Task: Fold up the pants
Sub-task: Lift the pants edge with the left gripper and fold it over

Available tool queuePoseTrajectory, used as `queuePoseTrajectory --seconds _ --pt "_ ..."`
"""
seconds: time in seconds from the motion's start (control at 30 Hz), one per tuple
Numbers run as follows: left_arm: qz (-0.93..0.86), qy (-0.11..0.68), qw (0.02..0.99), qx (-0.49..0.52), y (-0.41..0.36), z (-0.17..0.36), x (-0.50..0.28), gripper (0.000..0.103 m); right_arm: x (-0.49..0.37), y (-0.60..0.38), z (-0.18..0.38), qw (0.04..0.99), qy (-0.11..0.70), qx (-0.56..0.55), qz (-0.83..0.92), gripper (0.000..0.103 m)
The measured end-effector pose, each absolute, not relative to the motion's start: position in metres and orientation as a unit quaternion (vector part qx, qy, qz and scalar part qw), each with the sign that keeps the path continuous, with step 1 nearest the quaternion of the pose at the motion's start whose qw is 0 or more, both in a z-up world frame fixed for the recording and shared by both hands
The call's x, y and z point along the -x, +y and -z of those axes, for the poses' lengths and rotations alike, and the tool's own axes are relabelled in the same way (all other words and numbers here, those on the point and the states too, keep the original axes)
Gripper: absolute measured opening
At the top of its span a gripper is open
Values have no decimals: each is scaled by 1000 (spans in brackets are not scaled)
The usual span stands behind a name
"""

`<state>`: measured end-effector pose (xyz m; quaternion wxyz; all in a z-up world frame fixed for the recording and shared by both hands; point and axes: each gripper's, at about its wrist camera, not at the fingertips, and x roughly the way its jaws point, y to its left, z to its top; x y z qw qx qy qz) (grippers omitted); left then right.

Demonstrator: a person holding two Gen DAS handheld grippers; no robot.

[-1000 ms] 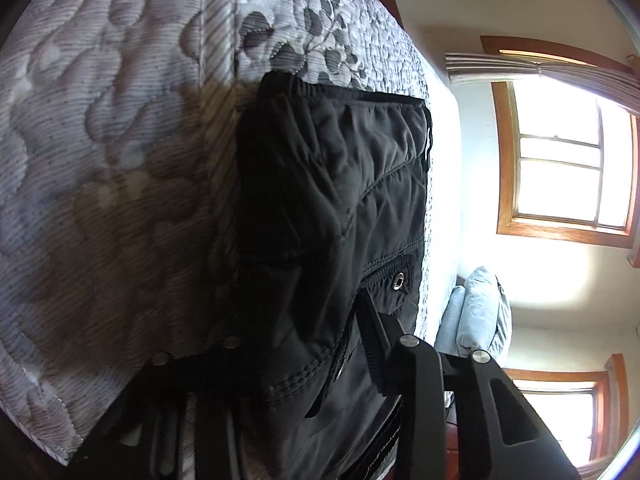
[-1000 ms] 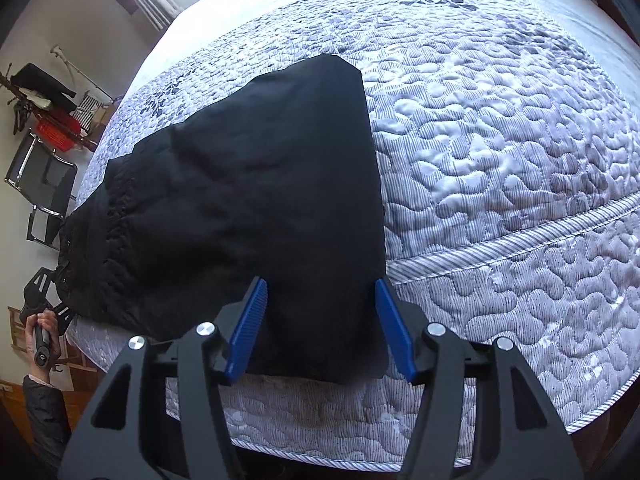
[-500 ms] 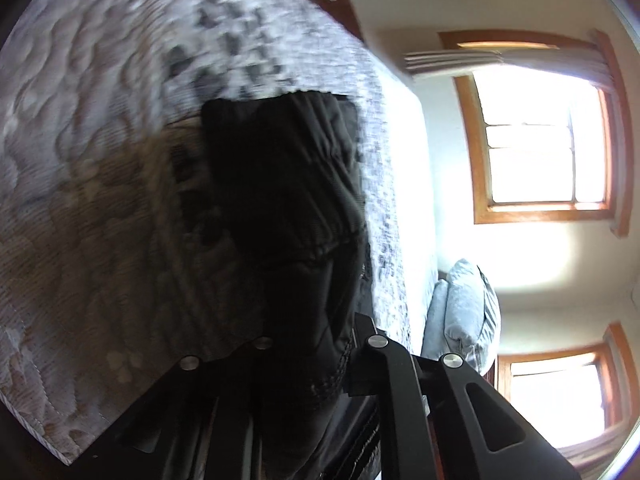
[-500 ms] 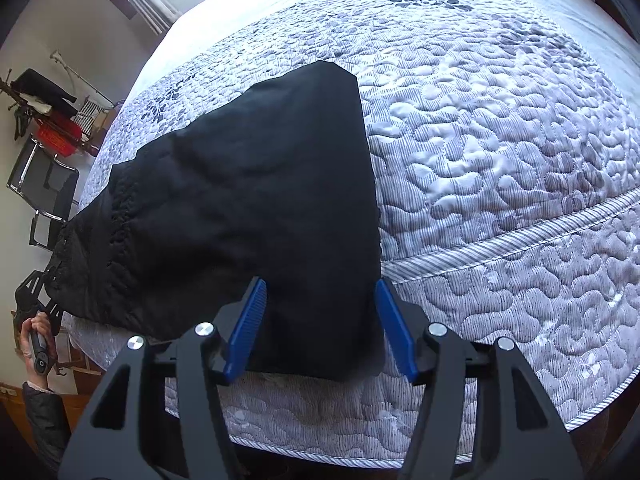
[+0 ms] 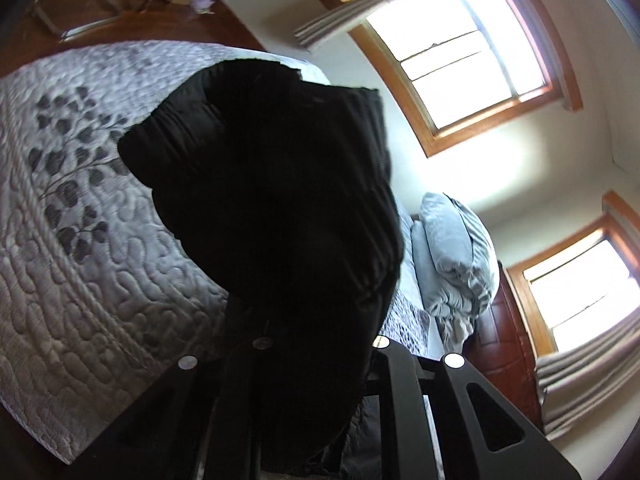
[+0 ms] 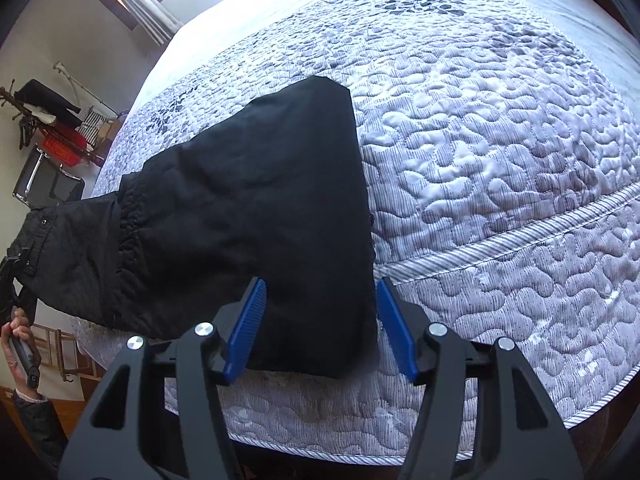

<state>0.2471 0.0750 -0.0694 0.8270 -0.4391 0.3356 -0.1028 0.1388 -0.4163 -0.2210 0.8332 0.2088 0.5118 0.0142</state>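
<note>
I can read no brand, label or writing anywhere in either view. The bed (image 6: pixel 500 152), under its grey quilted cover, fills most of my right wrist view, and the black pants (image 6: pixel 256 208) lie across it, one end flat near the bed's front edge and the waistband end lifted off to the left. My right gripper (image 6: pixel 320 328) hovers with its blue pads spread wide on either side of the flat end of the pants; the cloth sits between them and I see no pad pressing on it. From my left wrist view the pants (image 5: pixel 280 208) hang as a dark bunched mass straight in front of the camera, above the bed (image 5: pixel 80 240), with pillows (image 5: pixel 452 256) and two bright windows (image 5: pixel 472 64) behind. My left gripper (image 5: pixel 320 344) is clamped shut on that raised waistband end, though the cloth drapes over the fingertips and hides them. At the far left of the right wrist view a hand (image 6: pixel 20 344) grips the left gripper's handle, partly cut off by the frame edge.
</note>
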Motion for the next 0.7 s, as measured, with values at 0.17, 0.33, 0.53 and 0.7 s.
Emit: queuePoseTrajectory --seconds 0.17,0.33,0.53,0.7 --pt "120 344 845 392 44 49 -252 15 -135 -423 220 835 506 -217 -11 58" --pt "132 354 864 333 -1 33 -254 17 -129 -431 220 835 500 -229 -10 58" --pt "152 376 873 270 -35 39 -234 19 -124 -439 218 836 490 -248 -12 59" --pt "159 395 875 230 -68 46 -231 22 -120 -444 216 838 482 -257 -16 60"
